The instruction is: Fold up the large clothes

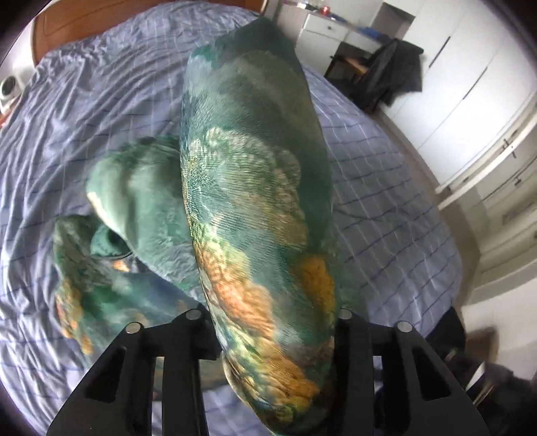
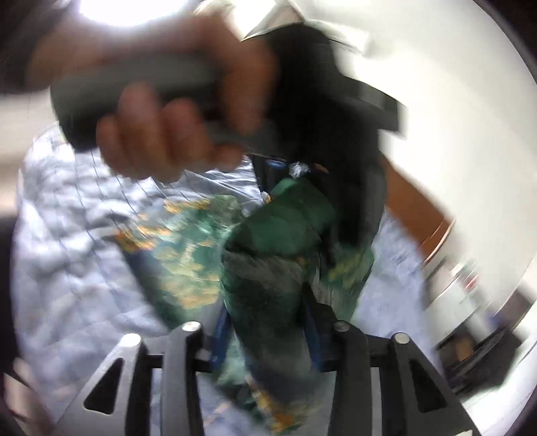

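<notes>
A green garment (image 1: pixel 255 201) with orange and yellow feather print rises as a thick fold from the bed (image 1: pixel 100 100) up between the fingers of my left gripper (image 1: pixel 273 335), which is shut on it. The rest of the garment lies crumpled on the sheet to the left. In the blurred right wrist view a bunched part of the same garment (image 2: pixel 285 234) fills the gap between the blue pads (image 2: pixel 221 335) of my right gripper (image 2: pixel 268 332), which looks shut on it. A person's hand (image 2: pixel 151 134) grips a grey handle just ahead of it.
The bed has a wrinkled pale blue checked sheet and a wooden headboard (image 1: pixel 84 20). White cabinets (image 1: pixel 470 84) and a chair with a dark cloth (image 1: pixel 392 73) stand along the right. A small round device (image 1: pixel 8 89) sits at the far left.
</notes>
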A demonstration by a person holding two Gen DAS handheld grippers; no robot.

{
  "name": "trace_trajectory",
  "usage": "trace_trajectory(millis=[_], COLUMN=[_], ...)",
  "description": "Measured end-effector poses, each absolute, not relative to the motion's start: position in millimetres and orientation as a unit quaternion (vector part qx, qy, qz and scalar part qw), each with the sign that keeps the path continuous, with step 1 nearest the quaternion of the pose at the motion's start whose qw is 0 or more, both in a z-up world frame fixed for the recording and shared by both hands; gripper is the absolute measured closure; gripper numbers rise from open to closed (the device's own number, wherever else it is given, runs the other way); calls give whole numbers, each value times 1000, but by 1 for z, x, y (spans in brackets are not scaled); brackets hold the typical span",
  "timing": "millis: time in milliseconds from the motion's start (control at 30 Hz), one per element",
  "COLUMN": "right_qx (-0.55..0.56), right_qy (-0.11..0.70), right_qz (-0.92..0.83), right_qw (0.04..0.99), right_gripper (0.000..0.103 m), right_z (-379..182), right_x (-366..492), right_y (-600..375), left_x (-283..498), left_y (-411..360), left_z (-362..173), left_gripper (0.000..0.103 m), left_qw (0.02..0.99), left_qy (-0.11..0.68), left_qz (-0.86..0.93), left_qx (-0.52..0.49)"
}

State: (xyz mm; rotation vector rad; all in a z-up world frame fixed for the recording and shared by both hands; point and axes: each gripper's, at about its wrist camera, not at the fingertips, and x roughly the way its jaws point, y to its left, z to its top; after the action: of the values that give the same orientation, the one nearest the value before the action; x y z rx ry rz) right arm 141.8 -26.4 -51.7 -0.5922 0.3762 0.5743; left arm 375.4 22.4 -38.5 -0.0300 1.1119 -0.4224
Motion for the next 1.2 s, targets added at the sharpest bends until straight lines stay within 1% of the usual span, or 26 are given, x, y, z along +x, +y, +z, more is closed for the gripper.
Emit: trace_trajectory(millis=[67,100,167,233,267,300,433,567,667,700,733,767,800,933,1033,1133,1200], right_qx=[-212,-170,-136,-132,-135,-134,-108,-113,-114,-117,-120,-115,-107,-100,-115,-118,-95], right_qy=[218,233,250,257,259,263,295,307,367,407,428,439,441,451,455,469,462], right_qz=[312,322,317,303,295,291,295,327,336,329,321,316,314,294,292,294,292], right_qw=[900,902,905,908,910,910,902,887,860,844,837,833,834,836,833,824,832], right_gripper=[53,53,53,53,57,65,71,72,72,72,72,72,73,73,73,73,73], right_z=[-38,-30,-21,-18,-19,-19,-34,-54,-85,-105,-119,-129,-135,-137,-136,-120,-94], right_x=[146,150,159,171,178,184,219,230,244,251,255,258,259,261,262,270,279], right_y=[-45,-58,-76,-84,-85,-87,-70,-42,-26,-21,-19,-19,-20,-16,-12,-10,-9], left_x=[377,380,383,381,381,377,371,368,365,362,359,359,357,351,353,351,353], left_y=[47,64,91,117,128,137,160,171,183,195,197,201,202,205,204,208,212], left_z=[-37,-39,-46,-60,-66,-72,-98,-117,-139,-135,-143,-148,-152,-166,-167,-168,-170], left_gripper=[66,66,66,66,66,66,65,64,61,60,59,57,56,54,53,53,52], left_qw=[836,838,842,841,840,839,834,831,819,815,812,812,814,816,820,820,819], left_qy=[516,515,514,519,522,524,523,520,536,539,539,537,533,517,513,513,512], left_qz=[-183,-177,-155,-131,-123,-116,-109,-114,-110,-114,-117,-117,-117,-118,-118,-120,-122], left_qx=[-22,-37,-55,-72,-83,-93,-135,-160,-171,-179,-190,-195,-201,-229,-226,-224,-230])
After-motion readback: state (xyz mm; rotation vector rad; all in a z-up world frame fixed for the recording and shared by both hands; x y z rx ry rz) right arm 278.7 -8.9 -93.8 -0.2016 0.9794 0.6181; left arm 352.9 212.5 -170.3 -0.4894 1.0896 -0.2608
